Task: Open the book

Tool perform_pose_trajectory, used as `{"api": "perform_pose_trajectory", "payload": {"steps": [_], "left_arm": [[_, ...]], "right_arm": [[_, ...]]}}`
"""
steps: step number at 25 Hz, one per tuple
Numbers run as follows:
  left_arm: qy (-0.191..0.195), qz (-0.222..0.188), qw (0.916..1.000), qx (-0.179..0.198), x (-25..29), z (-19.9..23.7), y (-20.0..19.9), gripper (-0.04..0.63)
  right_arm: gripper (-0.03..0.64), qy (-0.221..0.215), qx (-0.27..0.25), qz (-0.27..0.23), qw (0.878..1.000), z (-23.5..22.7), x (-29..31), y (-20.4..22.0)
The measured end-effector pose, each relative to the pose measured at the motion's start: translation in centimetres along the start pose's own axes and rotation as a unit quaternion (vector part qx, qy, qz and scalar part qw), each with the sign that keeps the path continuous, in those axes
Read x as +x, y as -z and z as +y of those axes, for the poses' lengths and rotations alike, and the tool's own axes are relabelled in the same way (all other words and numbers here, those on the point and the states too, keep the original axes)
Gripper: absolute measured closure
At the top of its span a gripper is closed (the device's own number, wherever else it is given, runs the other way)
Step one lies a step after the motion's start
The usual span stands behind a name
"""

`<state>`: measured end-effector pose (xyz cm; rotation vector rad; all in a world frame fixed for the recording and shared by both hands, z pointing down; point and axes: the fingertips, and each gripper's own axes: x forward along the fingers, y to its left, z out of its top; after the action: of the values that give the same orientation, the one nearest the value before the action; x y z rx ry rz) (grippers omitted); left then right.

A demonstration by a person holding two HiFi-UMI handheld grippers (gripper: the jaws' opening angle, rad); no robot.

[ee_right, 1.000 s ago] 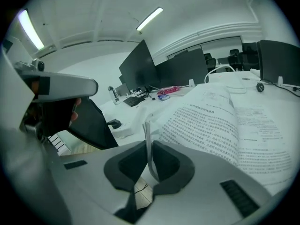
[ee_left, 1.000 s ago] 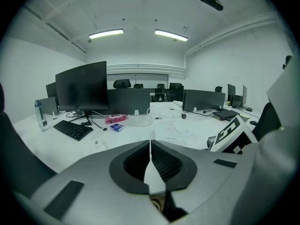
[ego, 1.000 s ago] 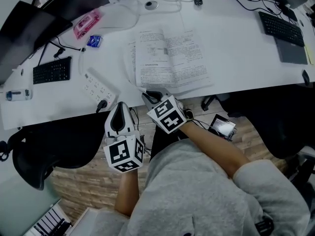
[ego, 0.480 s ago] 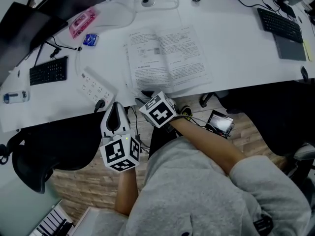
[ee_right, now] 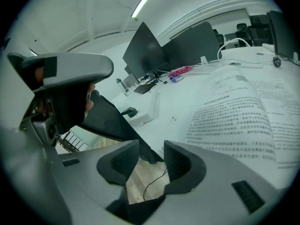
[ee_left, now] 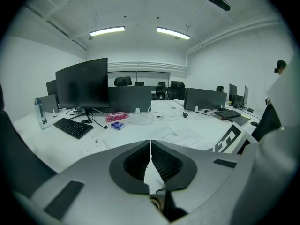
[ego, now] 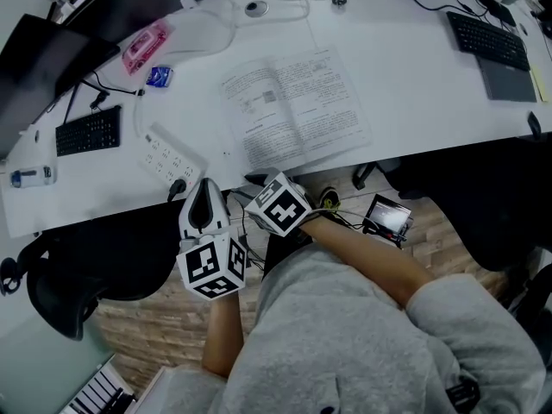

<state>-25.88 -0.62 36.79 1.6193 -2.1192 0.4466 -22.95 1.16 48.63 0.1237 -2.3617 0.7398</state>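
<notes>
The book lies open and flat on the white desk, printed pages up; in the right gripper view the book fills the right side. My right gripper hangs just off the desk's near edge, in front of the book's near left corner. Its jaws have just been opening and stand open with only floor showing between them. My left gripper is to the left, below the desk edge, and its pads are shut together on nothing.
A white power strip lies left of the book, with a small black keyboard, a pink case and a blue packet beyond it. A second keyboard sits far right. A black chair stands under the desk at left.
My right gripper has drawn back from the book's near edge, off the desk toward the person, and its jaws have opened. The left gripper has stayed where it was.
</notes>
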Motion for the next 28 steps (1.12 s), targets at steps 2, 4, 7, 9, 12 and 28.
{"api": "perform_pose_trajectory", "payload": {"steps": [2,4,7,9,12,28], "left_arm": [[0.002,0.0,1.0,0.002,0.0,-0.3,-0.1,0.578],[0.004,-0.001,1.0,0.004,0.1,-0.7,-0.2,0.578],[0.01,-0.004,0.9999,0.008,0.2,-1.5,-0.3,0.578],[0.015,-0.006,0.9998,0.01,0.2,-2.2,-0.5,0.578],[0.025,-0.01,0.9995,0.015,0.2,-3.7,-0.9,0.578],[0.116,-0.051,0.99,0.064,-1.2,-12.7,-3.8,0.578]], "right_arm": [[0.445,-0.002,-0.005,-0.007,1.0,0.1,-0.4,-0.2],[0.445,-0.003,-0.003,-0.016,1.0,0.0,-1.0,-0.5],[0.445,-0.004,0.001,-0.045,0.999,-0.2,-2.5,-1.5],[0.445,0.0,-0.003,-0.064,0.998,-0.6,-3.7,-1.9],[0.449,0.009,0.001,-0.074,0.997,-1.3,-5.8,-1.5],[0.574,0.182,0.002,-0.205,0.962,-10.0,-27.1,-1.5]]}}
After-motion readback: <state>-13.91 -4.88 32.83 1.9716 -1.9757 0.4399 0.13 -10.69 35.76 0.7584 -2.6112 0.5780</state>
